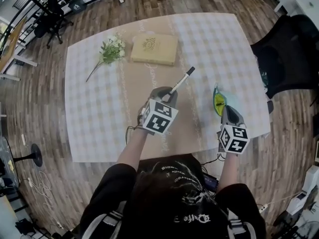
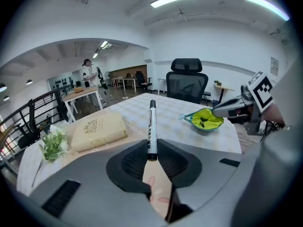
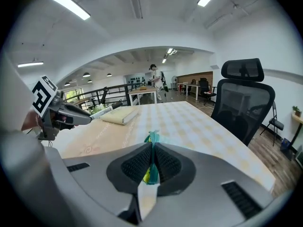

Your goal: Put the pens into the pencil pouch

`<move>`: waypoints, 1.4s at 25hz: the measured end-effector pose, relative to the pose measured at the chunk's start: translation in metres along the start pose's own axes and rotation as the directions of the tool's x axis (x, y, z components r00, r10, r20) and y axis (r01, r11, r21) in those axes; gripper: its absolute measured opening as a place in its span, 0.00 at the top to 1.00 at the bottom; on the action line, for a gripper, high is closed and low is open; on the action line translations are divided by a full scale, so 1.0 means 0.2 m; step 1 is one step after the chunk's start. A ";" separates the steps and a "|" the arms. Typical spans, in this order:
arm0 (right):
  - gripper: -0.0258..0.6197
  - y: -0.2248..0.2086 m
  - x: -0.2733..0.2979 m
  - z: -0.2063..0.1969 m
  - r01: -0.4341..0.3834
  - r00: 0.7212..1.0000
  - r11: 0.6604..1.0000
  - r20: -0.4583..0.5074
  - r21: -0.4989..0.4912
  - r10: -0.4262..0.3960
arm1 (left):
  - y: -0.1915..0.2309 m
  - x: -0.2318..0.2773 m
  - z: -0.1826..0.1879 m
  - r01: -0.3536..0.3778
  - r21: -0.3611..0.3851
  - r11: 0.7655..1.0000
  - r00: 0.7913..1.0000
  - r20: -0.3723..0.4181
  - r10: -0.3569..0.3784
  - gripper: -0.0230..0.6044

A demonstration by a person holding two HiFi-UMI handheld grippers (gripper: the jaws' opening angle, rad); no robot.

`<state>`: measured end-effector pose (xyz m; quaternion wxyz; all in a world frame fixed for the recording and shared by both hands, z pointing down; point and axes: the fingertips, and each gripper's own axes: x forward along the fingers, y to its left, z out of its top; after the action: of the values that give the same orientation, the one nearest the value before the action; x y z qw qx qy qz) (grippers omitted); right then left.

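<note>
Currently: left gripper (image 2: 151, 150) fingers clamp one pen (image 2: 151, 122); right gripper (image 3: 151, 156) fingers pinch one pouch (image 1: 219, 103); bench (image 1: 219, 44) carries one book (image 1: 154, 49), one sprig (image 1: 110, 52).

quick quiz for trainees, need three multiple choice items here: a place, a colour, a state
1. Beige hardback book lies: A beside white flower sprig, B in a drawer, C on a shelf
2. Teal fabric pencil pouch lining: A red, B yellow-green, C white
3. Left gripper: A empty, B shut on white black-capped marker pen, C resting on book
Key: 1A, side by side on the table; 2B, open mouth shows it; 3B, jaws clamp the pen's end.
</note>
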<state>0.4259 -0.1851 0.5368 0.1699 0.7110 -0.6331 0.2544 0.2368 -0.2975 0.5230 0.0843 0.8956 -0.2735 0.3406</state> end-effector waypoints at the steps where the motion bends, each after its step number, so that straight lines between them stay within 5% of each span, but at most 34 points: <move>1: 0.91 0.02 -0.01 -0.01 -0.003 1.000 1.000 -0.001 -0.002 0.003 | 0.00 -0.04 -0.02 -0.002 0.014 1.000 1.000 -0.004 0.002 0.83; 8: 0.91 0.19 -0.07 -0.05 -0.030 1.000 0.999 -0.005 -0.026 0.030 | -0.14 -0.24 -0.17 0.155 0.099 0.983 0.987 -0.054 -0.150 0.83; 15: 0.91 0.34 -0.14 -0.05 -0.069 0.998 0.996 0.009 -0.049 0.069 | -0.25 -0.36 -0.25 0.238 0.135 0.962 0.970 -0.090 -0.227 0.83; 22: 0.91 0.51 -0.18 -0.06 -0.121 0.992 0.990 0.025 -0.074 0.123 | -0.35 -0.43 -0.39 0.370 0.095 0.924 0.920 -0.177 -0.350 0.83; 35: 0.91 0.72 -0.20 -0.05 -0.201 0.978 0.972 0.032 -0.121 0.206 | -0.43 -0.43 -0.49 0.428 0.116 0.896 0.881 -0.273 -0.386 0.83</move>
<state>0.2787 -0.1673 0.5109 0.1703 0.6366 -0.7202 0.2168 0.1762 -0.1549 0.5436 0.1090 0.8885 -0.0357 0.4444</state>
